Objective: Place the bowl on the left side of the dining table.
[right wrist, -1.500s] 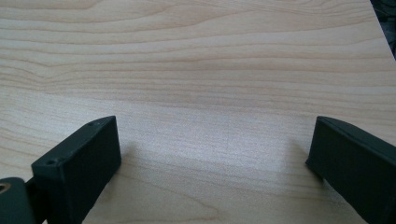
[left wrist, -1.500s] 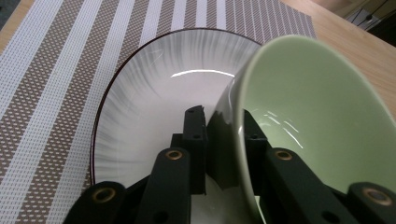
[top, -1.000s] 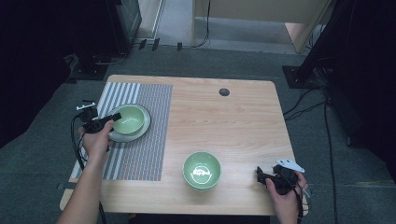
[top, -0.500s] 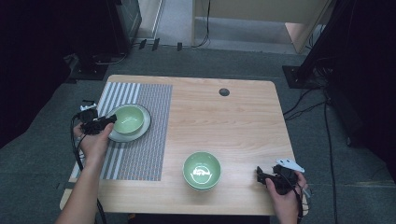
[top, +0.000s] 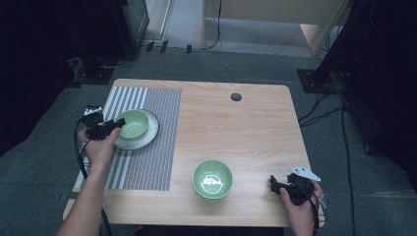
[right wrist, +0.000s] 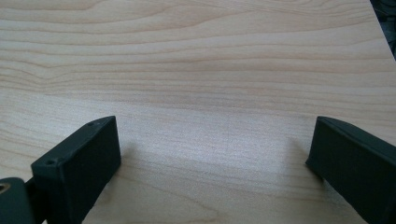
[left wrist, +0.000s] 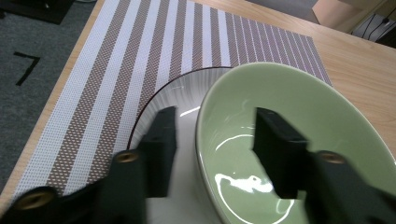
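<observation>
On the left side of the wooden table [top: 246, 128] lay a striped placemat [top: 147, 147], and on it sat a white plate [top: 147, 135] carrying a pale green bowl [top: 134, 123]. The left gripper [top: 115, 124], held in the person's left hand [top: 98, 145], reached in from the table's left edge toward that bowl. In the left gripper view its jaws straddled the near rim of the bowl [left wrist: 299, 140]: one jaw stood outside the wall, over the plate [left wrist: 187, 112], and the other stood inside the bowl. A gap showed between each jaw and the rim, so the left gripper [left wrist: 212, 140] was parted around the wall rather than pressed onto it. The placemat [left wrist: 140, 60] ran brown and white away beyond the plate. Well apart from these, near the front edge of the table, a second green bowl [top: 212, 179] stood on bare wood, with a light reflection in its bottom. To its right, near the front right corner, the right hand [top: 300, 206] held the right gripper [top: 275, 184] low over the table, pointing toward that second bowl but not touching it. In the right gripper view its jaws stood wide apart with nothing between them but the wood grain of the table [right wrist: 210, 70].
</observation>
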